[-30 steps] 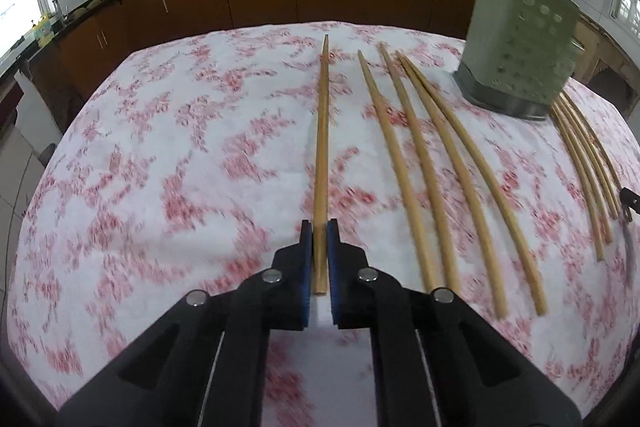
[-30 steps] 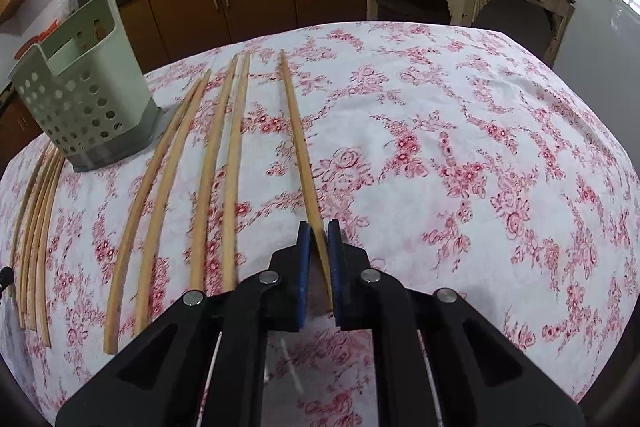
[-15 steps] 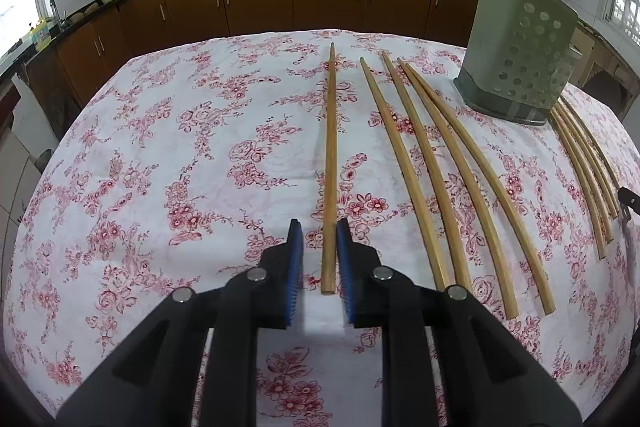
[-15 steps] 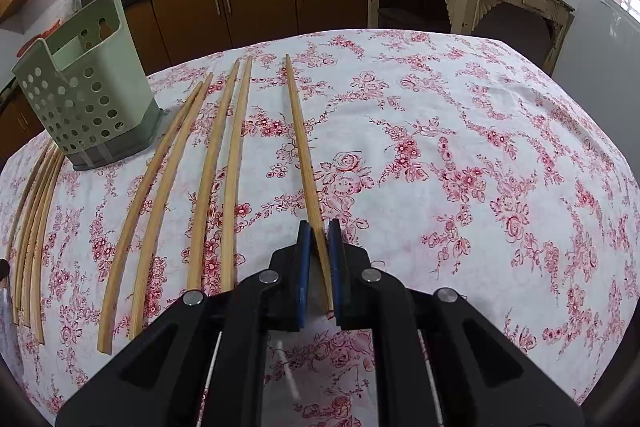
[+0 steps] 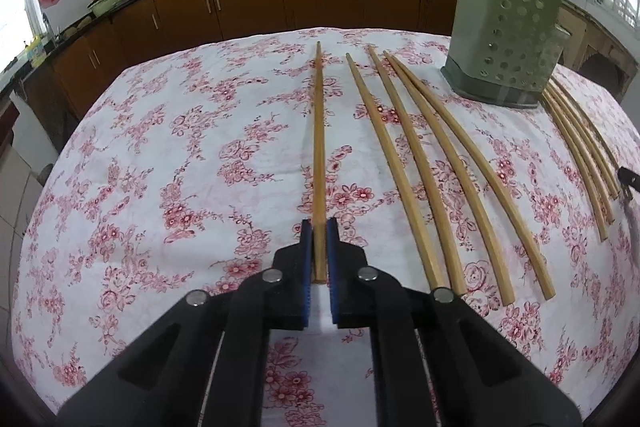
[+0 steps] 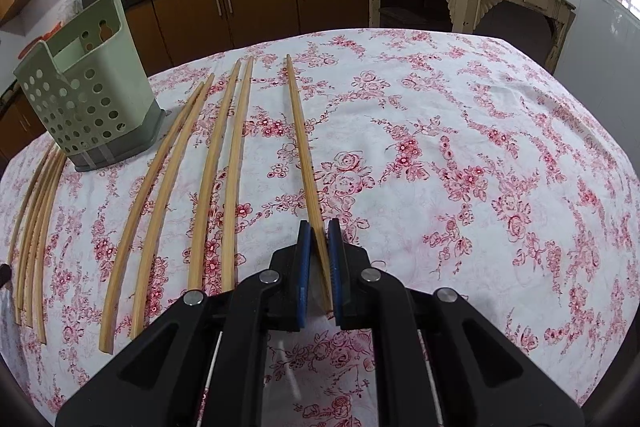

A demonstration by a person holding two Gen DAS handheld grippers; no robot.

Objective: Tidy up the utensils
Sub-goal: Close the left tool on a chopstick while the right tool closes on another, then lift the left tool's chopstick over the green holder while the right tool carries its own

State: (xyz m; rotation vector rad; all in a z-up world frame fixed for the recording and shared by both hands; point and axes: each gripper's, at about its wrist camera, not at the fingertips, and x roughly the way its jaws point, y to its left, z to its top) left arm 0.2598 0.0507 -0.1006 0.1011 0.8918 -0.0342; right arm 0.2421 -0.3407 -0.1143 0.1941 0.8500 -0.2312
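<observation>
The left gripper point(image 5: 319, 227) pinches the near end of a long wooden chopstick point(image 5: 319, 147); its blue pads have just been closing and now press on both sides of the stick. That chopstick runs straight ahead from the jaws across the floral tablecloth point(image 5: 180, 167) toward the far edge of the table. To the right of this claw four more chopsticks point(image 5: 440, 163) lie fanned out on the cloth, apart from the held one, their near ends level with the jaws. Farther right and ahead stands the pale green perforated utensil holder point(image 5: 508, 35), upright on its grey base. Beyond its right side another bundle of chopsticks point(image 5: 580, 147) lies close together.

The right gripper point(image 6: 319, 227) is pressed together on a second chopstick point(image 6: 304, 155), which slants slightly between the pads, its tip pointing ahead and a little left. Left of this claw lie the four loose chopsticks point(image 6: 200, 187) in two pairs, then the utensil holder point(image 6: 92, 99) ahead at far left, open side showing a divider. The bundled chopsticks point(image 6: 36, 219) lie at the left edge, just beside the holder's base. Right of the claw the tablecloth point(image 6: 480, 167) is bare. Brown kitchen cabinets point(image 6: 224, 11) stand behind the table.
</observation>
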